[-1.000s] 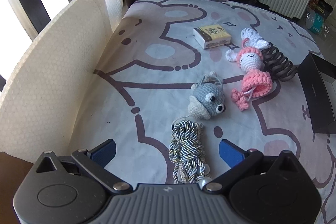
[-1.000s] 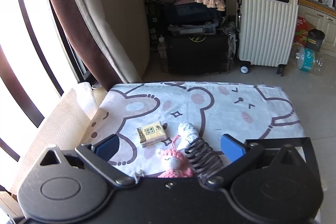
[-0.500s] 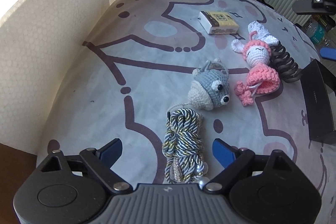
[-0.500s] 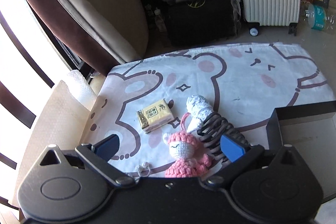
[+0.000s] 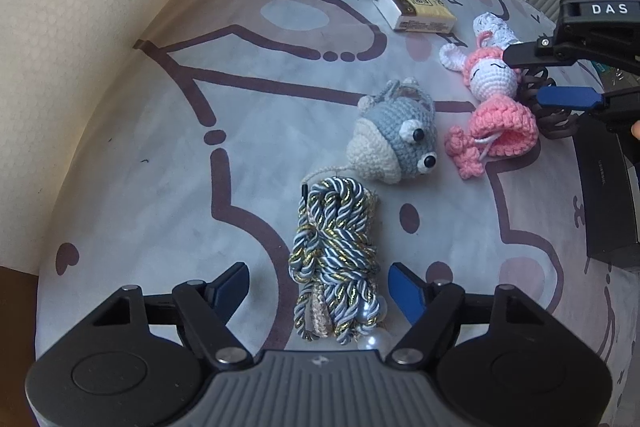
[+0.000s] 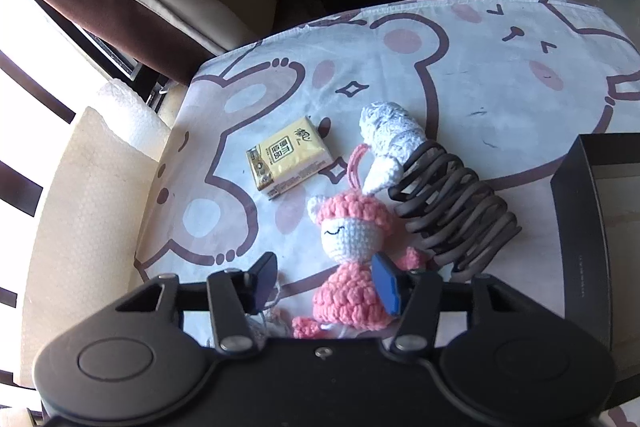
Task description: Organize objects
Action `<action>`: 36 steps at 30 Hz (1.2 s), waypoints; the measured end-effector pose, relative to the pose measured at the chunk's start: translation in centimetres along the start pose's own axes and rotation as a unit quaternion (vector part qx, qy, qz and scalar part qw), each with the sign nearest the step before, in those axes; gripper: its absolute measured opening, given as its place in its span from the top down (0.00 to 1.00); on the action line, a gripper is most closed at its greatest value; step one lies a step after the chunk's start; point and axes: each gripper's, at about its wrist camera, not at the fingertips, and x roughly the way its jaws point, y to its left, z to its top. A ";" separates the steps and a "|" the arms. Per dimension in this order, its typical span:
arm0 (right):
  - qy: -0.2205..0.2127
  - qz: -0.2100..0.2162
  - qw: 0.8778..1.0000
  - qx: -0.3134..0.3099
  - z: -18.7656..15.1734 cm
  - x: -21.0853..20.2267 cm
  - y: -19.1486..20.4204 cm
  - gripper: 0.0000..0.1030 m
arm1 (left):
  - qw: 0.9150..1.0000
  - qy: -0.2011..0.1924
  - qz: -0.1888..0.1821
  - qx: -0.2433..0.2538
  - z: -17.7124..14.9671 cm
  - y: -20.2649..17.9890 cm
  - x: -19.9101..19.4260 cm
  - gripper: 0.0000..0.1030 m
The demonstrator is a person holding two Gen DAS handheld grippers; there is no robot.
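Left gripper: jaws spread wide, nothing gripped; the near end of the rope bundle is seen lying between the blue pads, touching neither

Right gripper: jaws open and lowered over the pink doll; the right pad is seen close against the doll's skirt, the left pad apart from it; no grip is shown. In the left view it is seen at the right edge

Rope bundle: blue, white and gold twisted cord, coiled, laid on the cloth in the near middle; pearl beads are seen at its near end

Grey toy: crocheted, with cream belly and two eyes, placed just beyond the rope bundle

Pink doll: crocheted, white face, pink hair and dress, laid on its back right of the grey toy

Hair claw: dark brown, set just right of the doll, touching it

White piece: crocheted, at the far end of the hair claw

Tissue pack: yellow, far left of the doll, apart from it

Black box: open, at the right edge of the cloth

Cloth: pale, printed with bear outlines, spread under everything

Foam sheet: white, stood along the left edge
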 end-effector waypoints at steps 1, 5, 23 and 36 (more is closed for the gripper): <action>0.004 -0.003 1.000 0.000 0.1 0.4 -0.1 0.51 | 1.000 0.001 -0.002 -0.002 0.1 0.1 0.1 0.28; 0.020 -0.026 0.999 -0.013 0.1 1.7 0.2 0.53 | 1.000 0.007 -0.008 -0.009 0.3 0.2 0.5 0.29; 0.052 -0.039 0.996 -0.068 -0.8 3.5 0.0 0.68 | 1.000 0.013 0.003 0.011 0.7 -0.8 1.1 0.52; 0.101 -0.042 0.992 -0.068 -3.4 -0.1 -1.8 0.77 | 1.000 0.000 -0.015 0.014 1.0 -2.7 -0.2 0.53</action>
